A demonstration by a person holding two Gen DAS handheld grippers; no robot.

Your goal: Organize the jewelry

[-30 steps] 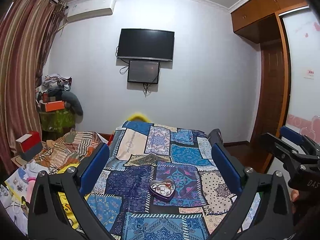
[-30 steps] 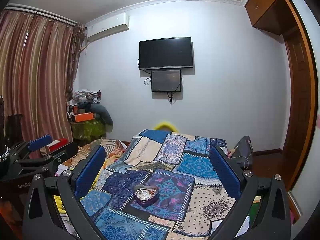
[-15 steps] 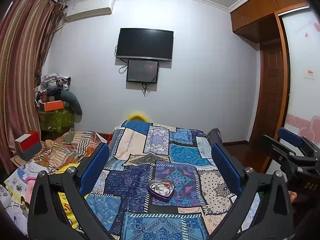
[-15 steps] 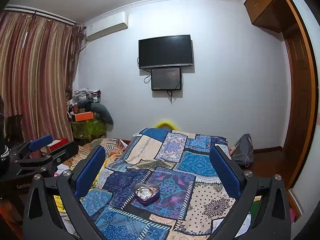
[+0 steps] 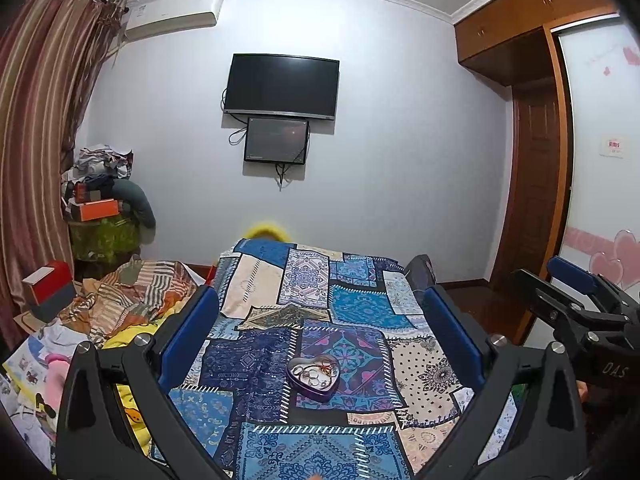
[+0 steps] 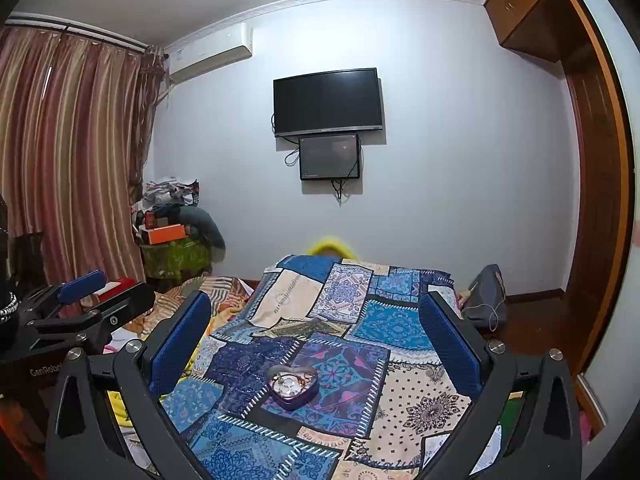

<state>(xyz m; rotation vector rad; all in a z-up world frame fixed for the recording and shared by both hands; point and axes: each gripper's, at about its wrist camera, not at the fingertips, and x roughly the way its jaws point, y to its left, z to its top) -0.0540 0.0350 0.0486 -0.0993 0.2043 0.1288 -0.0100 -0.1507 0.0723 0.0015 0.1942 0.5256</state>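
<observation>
A purple heart-shaped tin holding several rings and bits of jewelry lies on the patchwork bedspread; the right wrist view shows the tin too. My left gripper hangs open above the bed, the tin below and between its blue pads. My right gripper is open as well, held over the same spot with nothing between its fingers. Each gripper shows at the edge of the other's view: the right gripper and the left gripper.
A striped blanket and toys crowd the bed's left side. A pile of boxes and clothes stands in the left corner by the curtains. A TV hangs on the far wall. A wardrobe fills the right.
Both grippers have drifted slightly, so the heart tin sits a little lower and nearer the middle in each view. Both stay open and hold nothing.
</observation>
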